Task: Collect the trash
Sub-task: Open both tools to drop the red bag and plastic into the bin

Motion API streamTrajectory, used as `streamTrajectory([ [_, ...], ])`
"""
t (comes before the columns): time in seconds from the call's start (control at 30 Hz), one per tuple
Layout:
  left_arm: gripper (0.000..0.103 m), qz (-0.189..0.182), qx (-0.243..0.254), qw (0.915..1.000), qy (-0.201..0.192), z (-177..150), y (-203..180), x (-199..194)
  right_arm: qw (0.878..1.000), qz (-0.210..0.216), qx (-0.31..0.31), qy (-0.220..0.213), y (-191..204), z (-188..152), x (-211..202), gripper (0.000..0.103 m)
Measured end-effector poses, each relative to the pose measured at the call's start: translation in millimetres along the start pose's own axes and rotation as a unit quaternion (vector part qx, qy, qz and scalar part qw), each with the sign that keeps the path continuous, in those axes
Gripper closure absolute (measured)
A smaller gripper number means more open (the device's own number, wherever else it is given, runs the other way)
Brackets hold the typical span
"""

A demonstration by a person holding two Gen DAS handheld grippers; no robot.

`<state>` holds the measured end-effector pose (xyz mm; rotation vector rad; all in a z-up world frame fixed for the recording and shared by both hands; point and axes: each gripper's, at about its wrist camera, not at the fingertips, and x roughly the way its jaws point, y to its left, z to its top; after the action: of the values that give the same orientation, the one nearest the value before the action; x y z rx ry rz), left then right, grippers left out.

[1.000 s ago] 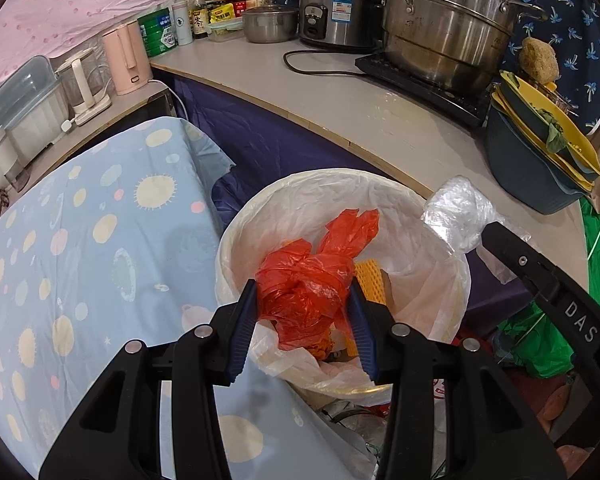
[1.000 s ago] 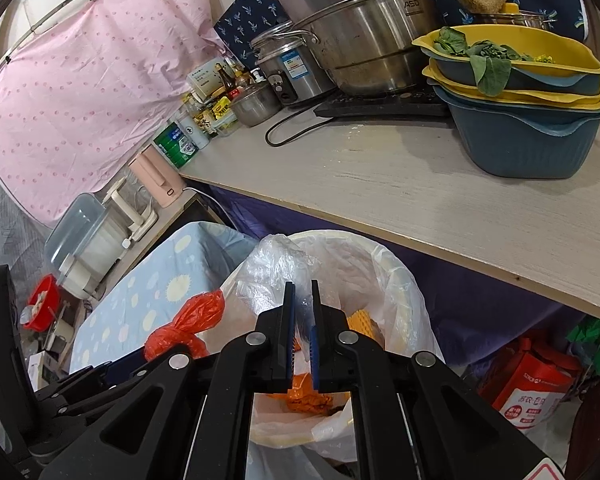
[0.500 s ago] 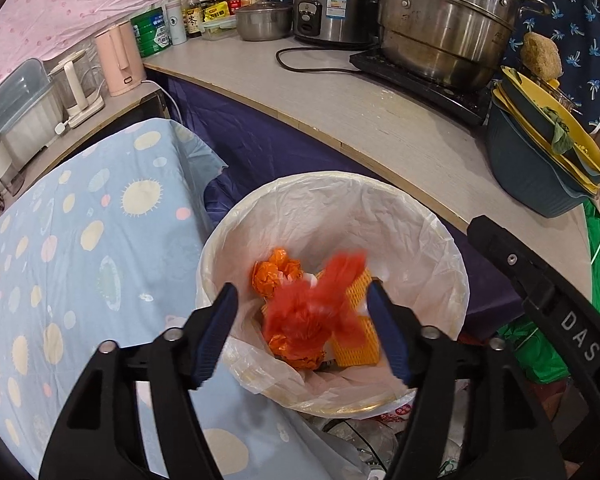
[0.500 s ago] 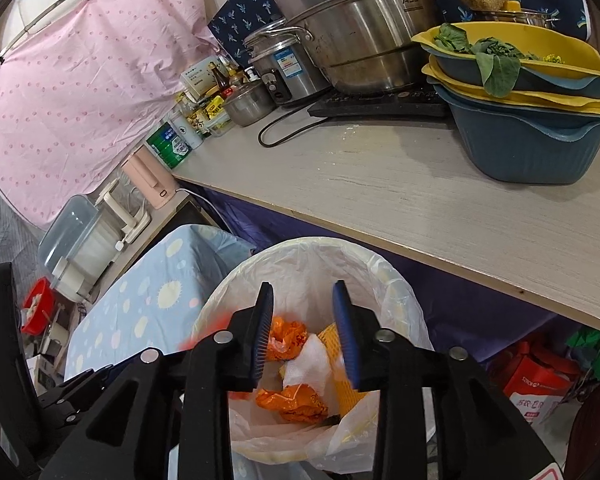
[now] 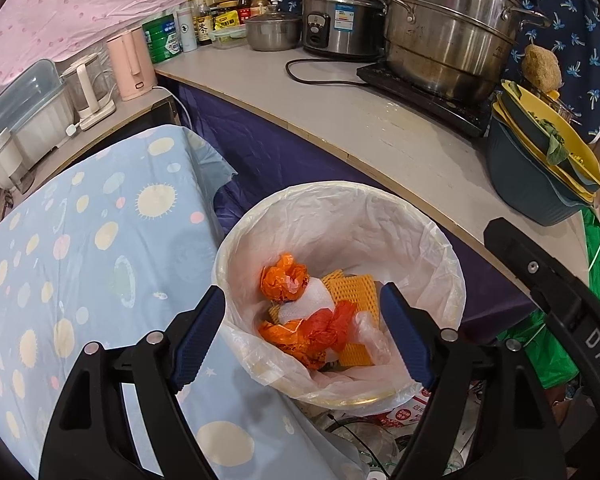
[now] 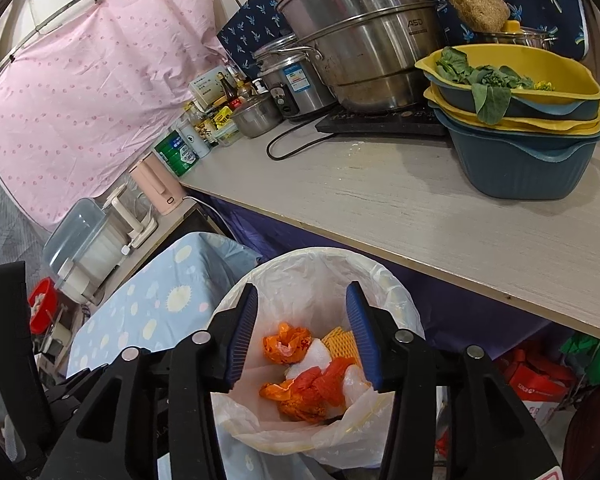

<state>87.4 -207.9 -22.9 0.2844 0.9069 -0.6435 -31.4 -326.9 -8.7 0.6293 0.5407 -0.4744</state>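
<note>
Red bag (image 5: 328, 330) lies in the bin (image 5: 432, 240) below both wide, empty grippers (image 5: 304, 336) (image 6: 302, 334).

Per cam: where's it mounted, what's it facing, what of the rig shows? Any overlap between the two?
Left wrist: sits on the left gripper, faces down into the bin; its open fingers show, plus part of the right tool.
Right wrist: sits on the right gripper, faces down into the same bin; its open fingers and part of the left tool show.
Shared: bin, red bag, counter.
</note>
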Motion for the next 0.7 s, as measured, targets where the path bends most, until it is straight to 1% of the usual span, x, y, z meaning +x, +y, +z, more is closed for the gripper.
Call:
streamTrajectory([
  [0.1, 0.026, 0.001, -0.005, 1.0, -0.004, -2, 3, -7, 1.0, -0.007, -0.007, -0.006, 4, -2, -9, 0.053],
  [0.27, 0.025, 0.004, -0.011, 0.9999, -0.009, -8, 7, -21, 1.0, -0.017, -0.021, -0.001, 7, -7, -20, 0.052],
  [0.4, 0.024, 0.008, -0.014, 0.9998, -0.01, -14, 11, -33, 0.999, -0.022, -0.035, 0.001, 13, -12, -30, 0.045],
  [0.43, 0.022, 0.009, -0.016, 0.9998, -0.01, -16, 13, -35, 0.999, -0.024, -0.04, 0.002, 14, -13, -32, 0.044],
  [0.47, 0.017, 0.011, -0.017, 0.9997, -0.01, -18, 14, -38, 0.999, -0.025, -0.044, 0.003, 15, -15, -34, 0.043],
  [0.5, 0.016, 0.014, -0.018, 0.9997, -0.012, -20, 15, -41, 0.999, -0.027, -0.047, 0.006, 17, -17, -36, 0.041],
  [0.7, 0.015, 0.027, -0.02, 0.9994, -0.011, -32, 25, -53, 0.997, -0.035, -0.065, 0.02, 21, -27, -47, 0.035],
])
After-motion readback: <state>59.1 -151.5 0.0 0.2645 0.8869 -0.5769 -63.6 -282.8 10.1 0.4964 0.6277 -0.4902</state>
